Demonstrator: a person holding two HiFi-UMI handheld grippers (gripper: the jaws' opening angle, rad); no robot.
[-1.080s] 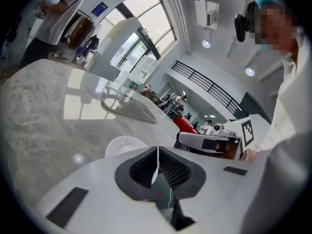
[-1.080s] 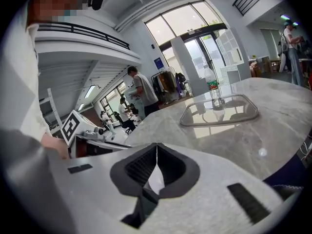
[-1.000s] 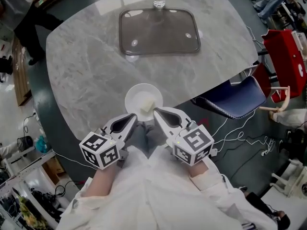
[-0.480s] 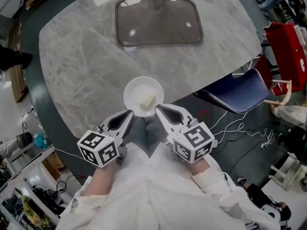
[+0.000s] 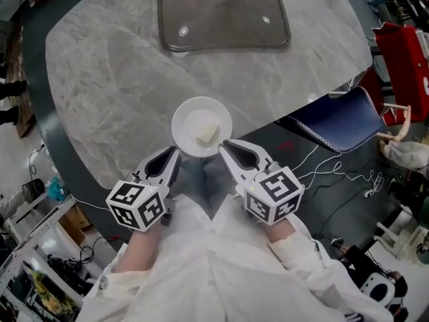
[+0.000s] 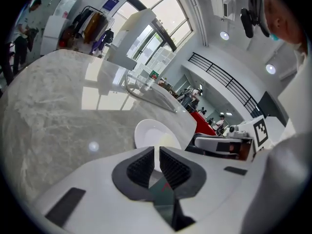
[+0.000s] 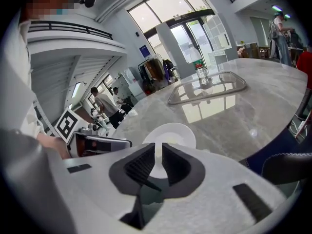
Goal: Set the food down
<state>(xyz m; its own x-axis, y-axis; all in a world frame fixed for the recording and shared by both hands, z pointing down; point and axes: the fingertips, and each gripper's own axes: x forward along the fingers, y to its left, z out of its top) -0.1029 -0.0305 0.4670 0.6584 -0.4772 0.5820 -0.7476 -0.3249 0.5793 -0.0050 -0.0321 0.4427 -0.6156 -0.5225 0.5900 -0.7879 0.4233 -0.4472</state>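
A white plate [image 5: 202, 126] with a pale chunk of food [image 5: 208, 134] sits low over the near edge of the marble table [image 5: 107, 79]. My left gripper [image 5: 174, 155] is shut on the plate's near-left rim. My right gripper [image 5: 224, 146] is shut on its near-right rim. In the left gripper view the plate [image 6: 151, 131] and the food [image 6: 168, 141] show just beyond the left gripper [image 6: 157, 152], with the thin rim between the pads. The right gripper [image 7: 158, 150] pinches the plate [image 7: 178, 132] the same way. Whether the plate touches the table I cannot tell.
A clear brownish tray [image 5: 224, 44] lies at the table's far side, with a water bottle [image 7: 199, 71] behind it. A blue chair [image 5: 335, 123] stands right of the table, a red object [image 5: 409, 52] beyond it. Cables trail on the dark floor.
Both grippers have come down together with the plate and edged a little farther over the table. Their hold on the rim is the same.
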